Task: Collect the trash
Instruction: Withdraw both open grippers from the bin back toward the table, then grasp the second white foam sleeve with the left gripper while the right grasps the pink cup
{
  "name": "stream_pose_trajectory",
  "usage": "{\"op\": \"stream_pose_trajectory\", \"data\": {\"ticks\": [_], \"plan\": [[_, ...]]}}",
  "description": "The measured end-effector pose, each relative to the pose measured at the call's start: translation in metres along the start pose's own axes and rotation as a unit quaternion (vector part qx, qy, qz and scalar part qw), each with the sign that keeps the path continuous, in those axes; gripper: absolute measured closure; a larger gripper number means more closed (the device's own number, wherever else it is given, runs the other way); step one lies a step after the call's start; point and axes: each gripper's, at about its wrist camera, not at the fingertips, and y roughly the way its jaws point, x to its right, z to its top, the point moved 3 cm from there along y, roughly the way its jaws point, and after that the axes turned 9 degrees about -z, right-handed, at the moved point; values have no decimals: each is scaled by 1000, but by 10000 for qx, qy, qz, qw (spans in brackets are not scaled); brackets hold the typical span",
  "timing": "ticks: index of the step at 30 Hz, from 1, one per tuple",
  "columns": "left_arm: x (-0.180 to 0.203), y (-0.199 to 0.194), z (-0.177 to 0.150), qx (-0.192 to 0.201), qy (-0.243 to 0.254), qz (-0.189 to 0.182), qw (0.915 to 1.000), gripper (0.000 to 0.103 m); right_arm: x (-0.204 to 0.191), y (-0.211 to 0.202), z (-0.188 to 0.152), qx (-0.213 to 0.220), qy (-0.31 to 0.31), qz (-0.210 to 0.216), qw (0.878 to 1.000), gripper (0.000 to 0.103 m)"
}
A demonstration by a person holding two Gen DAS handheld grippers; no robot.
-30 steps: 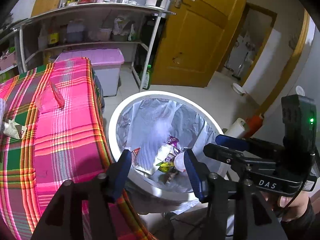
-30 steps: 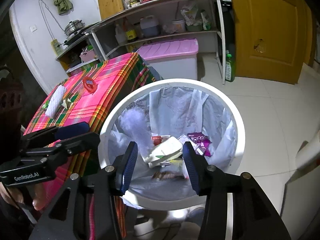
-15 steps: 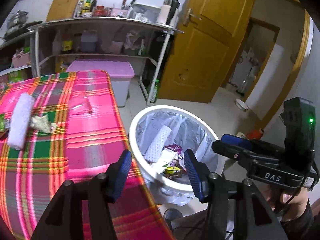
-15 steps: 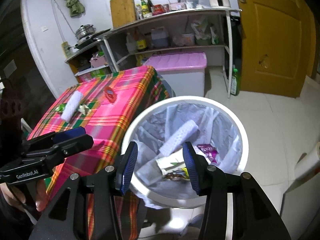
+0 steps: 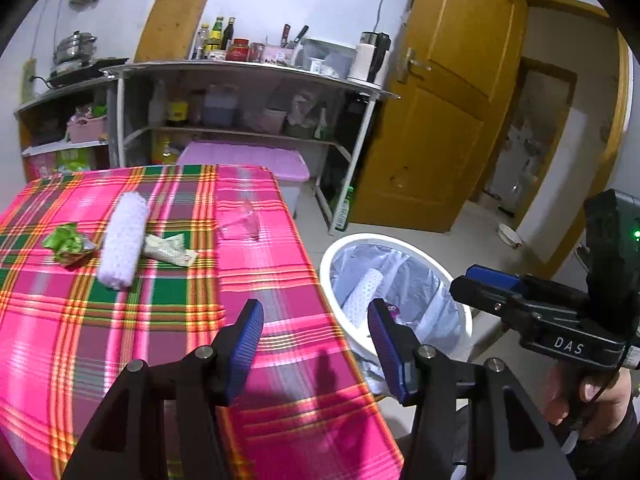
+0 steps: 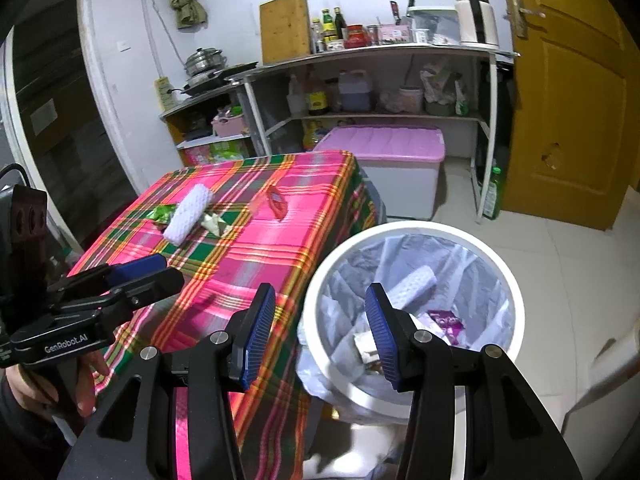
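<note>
Nearest, the left gripper (image 5: 316, 344) and right gripper (image 6: 320, 332) both hang with jaws apart and nothing between them. To the right stands the lined trash bin (image 6: 516, 292), already holding wrappers and a white foam sleeve. Farther left on the plaid tablecloth (image 5: 160, 340) lie another foam net sleeve (image 5: 122, 240), a crumpled paper wrapper (image 5: 170, 249) touching it and a green wrapper (image 5: 66, 242) just beside it. All look light, soft and crushable; pinching the sleeve mid-length seems safest.

Bright indoor light, glare on the tablecloth (image 5: 280, 264), fisheye-bent edges, dark corners.
</note>
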Motion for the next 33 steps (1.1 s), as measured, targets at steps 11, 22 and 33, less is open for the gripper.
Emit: {"op": "stream_pose_trajectory", "data": {"ticks": [11,22,33], "plan": [[-29,-26,-10,113,-149,495,9986,49,-24,10,4,-26,-191,141,9997,55],[-65,-44,-17,252,-385,840,9954,49,-42,24,5,-46,-344,282,9990,55],[-96,-46,-10,195,-563,1084,9923,49,-60,44,16,-133,-578,429,9973,55]]}}
